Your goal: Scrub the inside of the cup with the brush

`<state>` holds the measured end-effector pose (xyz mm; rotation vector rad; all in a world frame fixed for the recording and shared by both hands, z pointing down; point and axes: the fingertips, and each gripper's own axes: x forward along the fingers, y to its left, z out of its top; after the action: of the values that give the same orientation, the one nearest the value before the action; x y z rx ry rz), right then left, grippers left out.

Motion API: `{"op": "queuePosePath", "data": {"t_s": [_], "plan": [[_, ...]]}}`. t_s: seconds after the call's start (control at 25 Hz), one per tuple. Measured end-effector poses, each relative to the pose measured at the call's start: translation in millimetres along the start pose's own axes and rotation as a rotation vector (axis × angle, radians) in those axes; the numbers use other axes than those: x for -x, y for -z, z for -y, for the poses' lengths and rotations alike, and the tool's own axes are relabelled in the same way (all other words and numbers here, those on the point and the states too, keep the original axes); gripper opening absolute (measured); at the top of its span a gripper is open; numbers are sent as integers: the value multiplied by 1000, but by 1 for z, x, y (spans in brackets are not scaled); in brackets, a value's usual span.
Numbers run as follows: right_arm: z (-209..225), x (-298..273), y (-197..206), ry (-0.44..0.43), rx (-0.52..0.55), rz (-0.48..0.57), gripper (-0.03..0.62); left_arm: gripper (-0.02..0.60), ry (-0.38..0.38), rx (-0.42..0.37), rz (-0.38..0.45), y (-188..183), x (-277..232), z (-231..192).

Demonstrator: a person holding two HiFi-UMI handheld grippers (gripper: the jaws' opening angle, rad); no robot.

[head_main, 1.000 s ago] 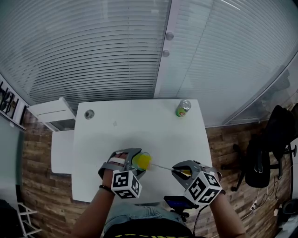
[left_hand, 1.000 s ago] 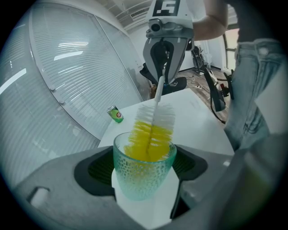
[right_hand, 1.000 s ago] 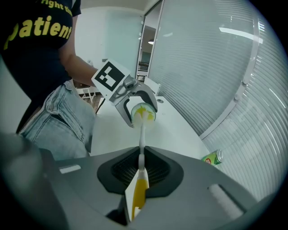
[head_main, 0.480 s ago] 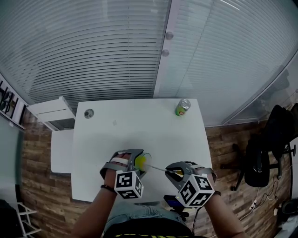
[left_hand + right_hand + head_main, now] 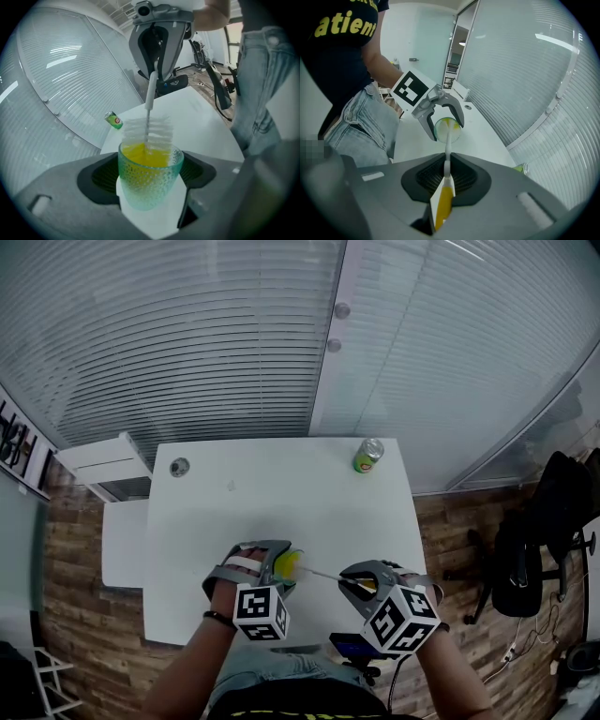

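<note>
My left gripper point(image 5: 272, 568) is shut on a dimpled green-tinted glass cup point(image 5: 149, 174) with a yellow inside, held tilted toward the right. In the head view the cup point(image 5: 288, 565) hangs over the table's near part. My right gripper point(image 5: 361, 582) is shut on the yellow handle of a bottle brush point(image 5: 443, 199). The brush's thin white stem point(image 5: 323, 574) reaches left to the cup. Its clear bristles point(image 5: 149, 132) sit at the cup's mouth, partly inside. In the right gripper view the cup point(image 5: 446, 129) faces me between the left gripper's fingers.
A green drink can point(image 5: 367, 457) stands at the white table's point(image 5: 281, 498) far right corner. A small round grey object point(image 5: 179, 469) lies at the far left corner. A white side unit point(image 5: 103, 470) stands left of the table, a dark chair point(image 5: 530, 559) to the right.
The brush stem has slid a little left toward the cup and the right gripper has shifted slightly. The cup stays in place in the left gripper.
</note>
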<state>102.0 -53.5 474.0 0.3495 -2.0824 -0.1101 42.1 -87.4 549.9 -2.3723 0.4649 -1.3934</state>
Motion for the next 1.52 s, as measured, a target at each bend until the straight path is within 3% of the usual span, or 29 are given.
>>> {"op": "queuePosePath", "data": {"t_s": [0.16,0.44,0.88,1.2,1.36,1.52], "plan": [[-3,-5,-1,-2,-23,8,37,394,-4,7,21,-6,4,1],[4,3,5,-10,-96,42,37,394,-20,104,97,-7,14,-13],[-5,15,5,-58,-100,76,37,394,-33,94,30,11,7,-12],[4,19,20,-56,-230,115,37,394,-42,104,33,16,9,-11],[-5,17,23,-66,-193,73,37,394,-56,127,60,12,12,-16],[-16,20,12,-87,-164,97,37,394,-57,155,71,15,13,-19]]}}
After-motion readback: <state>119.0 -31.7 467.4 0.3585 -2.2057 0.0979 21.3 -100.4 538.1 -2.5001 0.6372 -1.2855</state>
